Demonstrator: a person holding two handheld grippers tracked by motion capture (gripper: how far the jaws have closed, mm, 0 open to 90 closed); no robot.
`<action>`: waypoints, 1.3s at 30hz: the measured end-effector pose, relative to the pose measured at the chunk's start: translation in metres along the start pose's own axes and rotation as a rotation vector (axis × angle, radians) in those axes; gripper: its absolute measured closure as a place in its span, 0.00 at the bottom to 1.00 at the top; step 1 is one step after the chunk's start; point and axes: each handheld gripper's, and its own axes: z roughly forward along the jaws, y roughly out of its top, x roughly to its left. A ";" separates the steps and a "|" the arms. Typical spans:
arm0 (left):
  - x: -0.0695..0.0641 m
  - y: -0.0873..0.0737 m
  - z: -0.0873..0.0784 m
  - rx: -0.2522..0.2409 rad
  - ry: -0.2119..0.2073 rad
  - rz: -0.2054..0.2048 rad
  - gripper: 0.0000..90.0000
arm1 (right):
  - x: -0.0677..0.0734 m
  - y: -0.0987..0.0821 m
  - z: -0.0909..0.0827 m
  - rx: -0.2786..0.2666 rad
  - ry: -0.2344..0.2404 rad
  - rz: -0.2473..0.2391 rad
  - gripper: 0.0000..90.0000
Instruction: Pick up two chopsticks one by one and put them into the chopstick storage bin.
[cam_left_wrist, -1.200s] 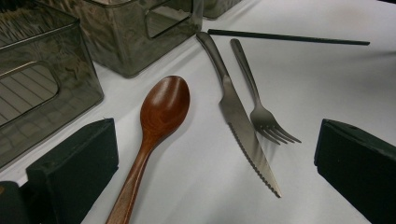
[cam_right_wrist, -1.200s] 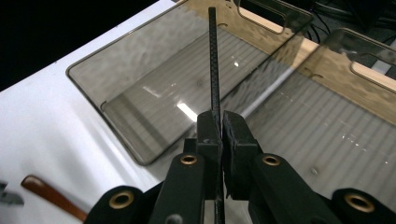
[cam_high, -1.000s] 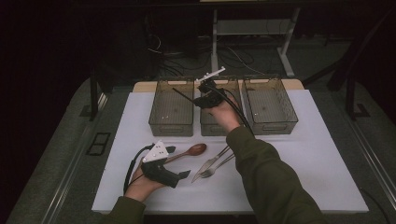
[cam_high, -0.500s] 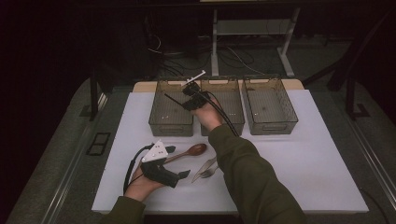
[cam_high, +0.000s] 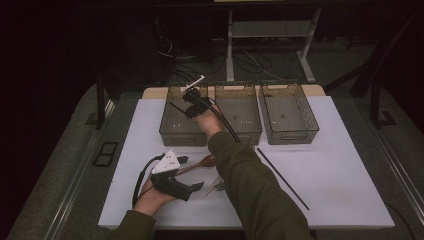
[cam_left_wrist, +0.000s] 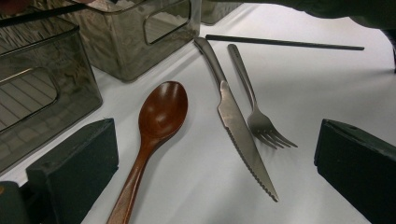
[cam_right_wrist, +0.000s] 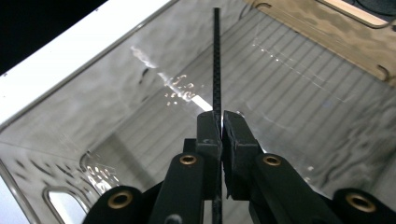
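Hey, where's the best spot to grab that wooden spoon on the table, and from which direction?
Take the wooden spoon by its narrow handle, coming straight down from above with the jaws across it. It lies flat on the white table, and the handle is slim and straight, while the bowl is broad and rounded. The knife lies close beside it, so stay toward the handle's end.

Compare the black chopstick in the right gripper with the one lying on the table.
The held chopstick is clamped between the right gripper jaws over the left bin; the loose chopstick lies flat on the white table, untouched. The held one hangs above the bin's floor; the loose one lies outside the bins. Both are thin, black and straight.
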 end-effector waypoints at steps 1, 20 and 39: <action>0.000 0.000 0.000 -0.003 0.000 0.000 0.00 | 0.001 0.001 0.000 -0.013 -0.003 -0.006 0.93; 0.000 0.000 -0.003 0.010 0.006 0.008 0.00 | -0.014 -0.019 -0.056 -0.145 0.123 -0.020 0.52; -0.002 -0.002 -0.001 0.019 0.000 -0.005 0.00 | -0.041 -0.082 -0.143 -0.259 0.133 -0.079 0.44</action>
